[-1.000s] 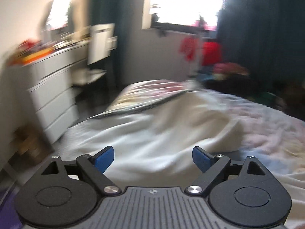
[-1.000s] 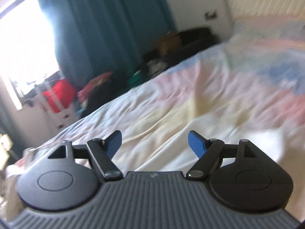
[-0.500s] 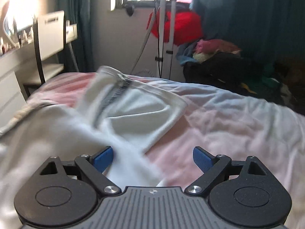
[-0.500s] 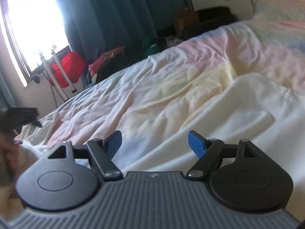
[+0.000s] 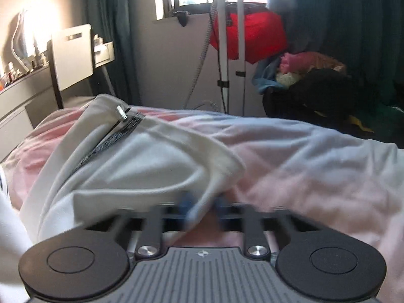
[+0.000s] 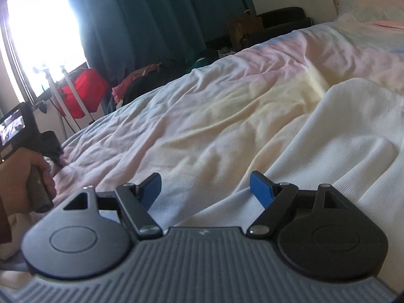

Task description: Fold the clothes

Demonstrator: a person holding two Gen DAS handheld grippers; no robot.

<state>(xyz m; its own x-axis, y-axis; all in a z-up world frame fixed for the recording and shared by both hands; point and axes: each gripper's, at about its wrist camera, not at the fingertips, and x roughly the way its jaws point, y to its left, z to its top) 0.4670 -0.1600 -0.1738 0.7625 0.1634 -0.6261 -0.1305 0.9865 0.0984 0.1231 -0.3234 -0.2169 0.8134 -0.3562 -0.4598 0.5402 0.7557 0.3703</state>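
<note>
A white garment [image 5: 141, 166] with a grey zipper strip lies crumpled on the pastel bedsheet [image 5: 315, 166]. My left gripper [image 5: 202, 202] is blurred, its blue pads drawn close together on the garment's front edge. In the right wrist view the same white garment [image 6: 353, 146] spreads over the bedsheet [image 6: 202, 116] at the right. My right gripper [image 6: 205, 189] is open and empty, low over the garment's near edge. The hand holding the left gripper [image 6: 25, 151] shows at the far left of the right wrist view.
A chair [image 5: 70, 58] and a white dresser [image 5: 17, 101] stand left of the bed. A stand with a red bag [image 5: 250, 32] and a heap of clothes [image 5: 310, 80] sit under the window by dark curtains [image 6: 151, 20]. A pillow [image 6: 373, 0] lies at the bed's head.
My left gripper has swung onto the garment and its pads have closed from wide open onto the fabric edge. My right gripper has dropped closer to the garment and stays open.
</note>
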